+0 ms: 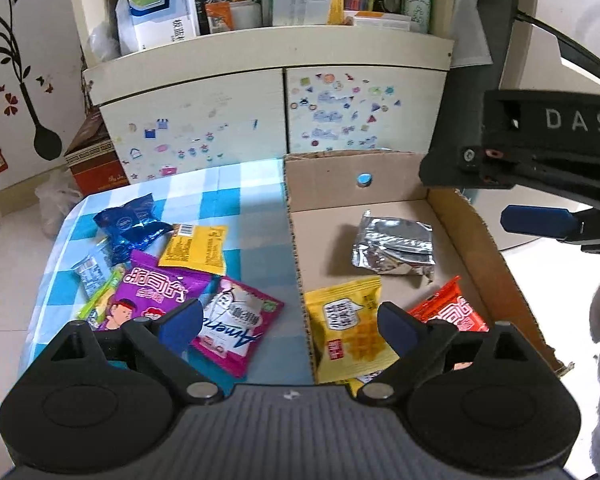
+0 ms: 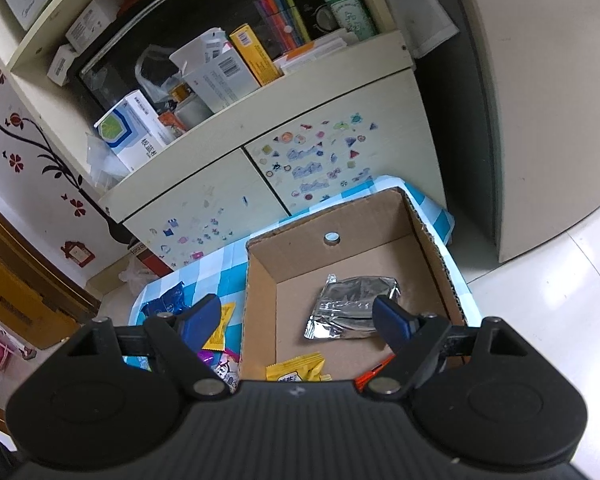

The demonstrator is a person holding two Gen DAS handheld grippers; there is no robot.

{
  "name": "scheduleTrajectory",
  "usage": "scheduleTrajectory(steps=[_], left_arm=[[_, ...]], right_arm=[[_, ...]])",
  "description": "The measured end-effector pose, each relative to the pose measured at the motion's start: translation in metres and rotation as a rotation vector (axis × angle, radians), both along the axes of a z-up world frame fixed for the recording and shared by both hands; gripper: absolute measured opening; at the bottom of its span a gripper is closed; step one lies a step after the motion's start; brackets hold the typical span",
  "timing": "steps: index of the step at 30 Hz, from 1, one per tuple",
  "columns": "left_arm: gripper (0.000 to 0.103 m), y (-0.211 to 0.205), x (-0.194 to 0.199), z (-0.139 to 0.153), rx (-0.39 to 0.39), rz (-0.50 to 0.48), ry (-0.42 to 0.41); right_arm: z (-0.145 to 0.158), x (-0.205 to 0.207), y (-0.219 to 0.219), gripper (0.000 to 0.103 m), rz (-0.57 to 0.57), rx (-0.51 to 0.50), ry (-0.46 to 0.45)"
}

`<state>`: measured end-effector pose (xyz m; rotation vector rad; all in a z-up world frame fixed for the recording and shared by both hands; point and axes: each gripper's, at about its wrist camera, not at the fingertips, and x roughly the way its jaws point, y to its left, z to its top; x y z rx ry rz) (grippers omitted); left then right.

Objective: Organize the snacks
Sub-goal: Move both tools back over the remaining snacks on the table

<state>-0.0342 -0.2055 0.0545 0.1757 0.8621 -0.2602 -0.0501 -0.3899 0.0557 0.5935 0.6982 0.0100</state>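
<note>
A cardboard box (image 1: 296, 248) stands on the right of a blue checked table (image 1: 252, 200). In it lie a silver foil pack (image 1: 394, 246), a yellow snack pack (image 1: 350, 328) and a red-orange pack (image 1: 452, 312). Left of the box lie loose snacks: a pink pack (image 1: 236, 324), a purple pack (image 1: 156, 292), a yellow pack (image 1: 194, 246) and a blue pack (image 1: 130, 222). My left gripper (image 1: 290, 326) is open and empty, above the box's left wall. My right gripper (image 2: 296, 322) is open and empty above the box (image 2: 436, 248), near the silver pack (image 2: 350, 304); it also shows in the left wrist view (image 1: 540, 216).
A cream cabinet (image 1: 268, 116) with stickers stands right behind the table, its shelf crowded with boxes and bottles. A red-brown carton (image 1: 94, 160) and a plastic bag sit on the floor at left. A white appliance (image 2: 548, 112) stands at right.
</note>
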Motion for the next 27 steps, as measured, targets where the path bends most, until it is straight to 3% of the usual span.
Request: scheduleTrajectory(steps=[12,27], left_arm=[[0.097,0.033,0.008,-0.001,0.013,0.029,0.009],[0.100,0.151,0.041,0.002,-0.011,0.203,0.003]], right_arm=[[-0.004,0.007,0.021,0.083,0.065,-0.061,0.003],[-0.002,0.011,0.060,0.083,0.214,-0.162,-0.055]])
